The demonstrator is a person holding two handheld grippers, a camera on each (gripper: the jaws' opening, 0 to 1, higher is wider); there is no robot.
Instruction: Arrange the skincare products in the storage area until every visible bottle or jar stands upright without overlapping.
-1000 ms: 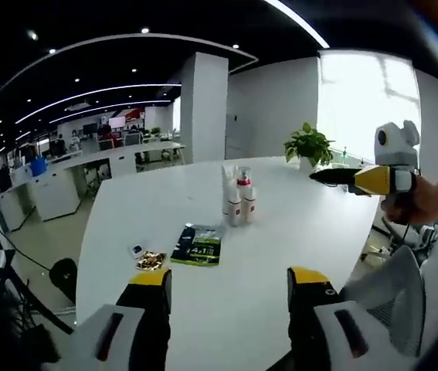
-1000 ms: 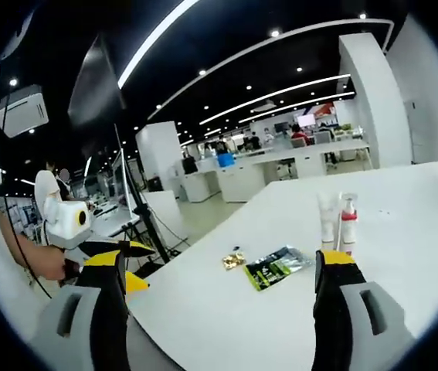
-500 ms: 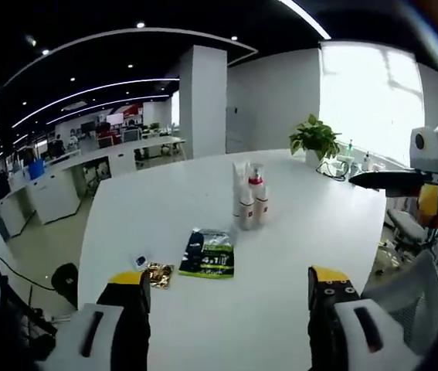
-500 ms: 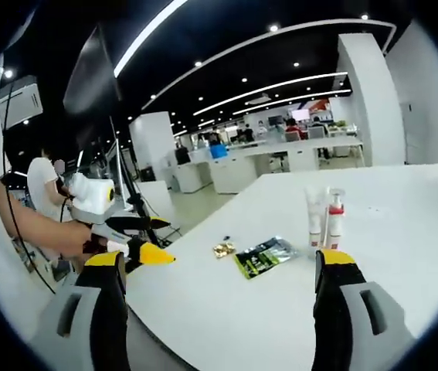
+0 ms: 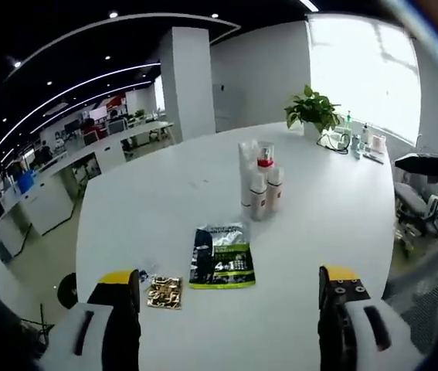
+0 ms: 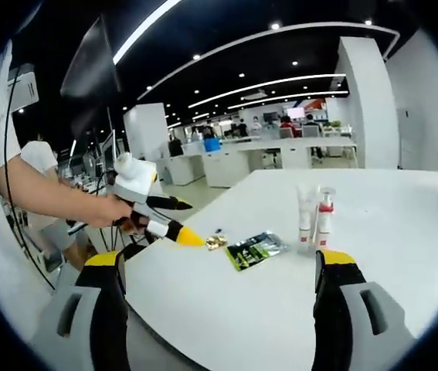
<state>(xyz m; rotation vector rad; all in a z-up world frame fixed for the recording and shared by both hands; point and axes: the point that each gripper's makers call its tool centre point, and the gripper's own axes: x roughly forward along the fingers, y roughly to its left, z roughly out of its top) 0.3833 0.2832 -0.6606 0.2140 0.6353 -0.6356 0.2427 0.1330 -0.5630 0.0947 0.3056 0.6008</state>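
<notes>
- Left gripper view: the left claw (image 5: 228, 309) hovered wide open and empty above the white bench (image 5: 334, 209). Beyond it lay a dark green printed sachet (image 5: 221, 256), its lettering too small to read, and a small gold packet (image 5: 164, 292). The cluster of white skincare bottles, one red-collared (image 5: 259, 185), stood upright mid-bench.
- Right gripper view: the right claw (image 6: 226, 290) was wide open, holding nothing. The left claw, gripped by a hand (image 6: 123, 212), reached in near the sachet, its opening unclear.

We cannot read the print on the dark sachet (image 5: 221, 256) or the small gold packet (image 5: 164, 292); the clustered bottles (image 5: 259, 191) overlap, so their count stays unclear.
</notes>
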